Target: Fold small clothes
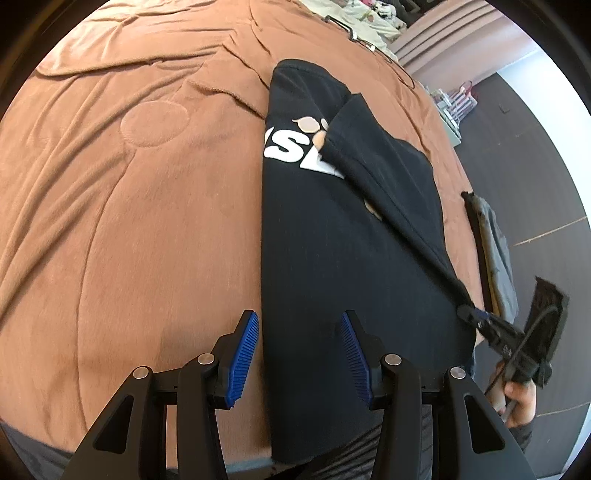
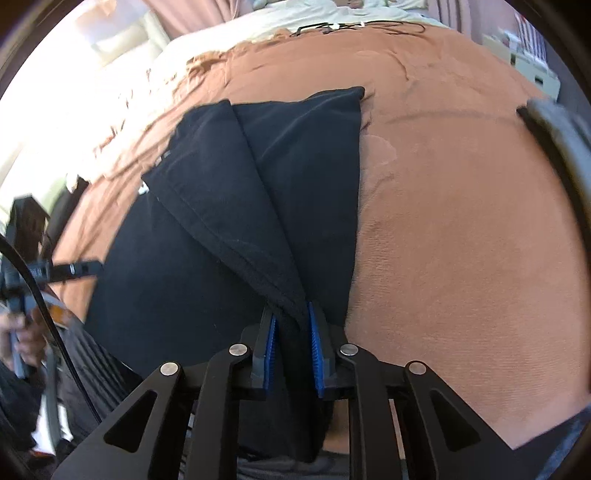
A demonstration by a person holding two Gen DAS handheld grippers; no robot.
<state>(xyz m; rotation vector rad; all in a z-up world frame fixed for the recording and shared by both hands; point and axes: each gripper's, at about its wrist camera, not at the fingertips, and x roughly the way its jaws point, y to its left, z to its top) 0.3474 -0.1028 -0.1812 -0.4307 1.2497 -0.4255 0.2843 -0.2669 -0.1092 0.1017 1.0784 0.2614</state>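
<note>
Left of the black T-shirt [image 1: 332,240], from 7 to 11 o'clock in the left wrist view, the brown bedspread [image 1: 129,184] lies bare, wide free room. The left gripper [image 1: 299,325] hangs with jaws apart over the shirt's left edge, nothing between the pads. At 4 o'clock the right gripper [image 1: 469,314] and its taut raised fabric flap bar that side. A dark folded item [image 1: 495,251] sits at the bed edge, 3 o'clock. In the right wrist view, the bedspread from 1 to 4 o'clock is open. Cables [image 2: 351,26] lie at 12 o'clock.
</note>
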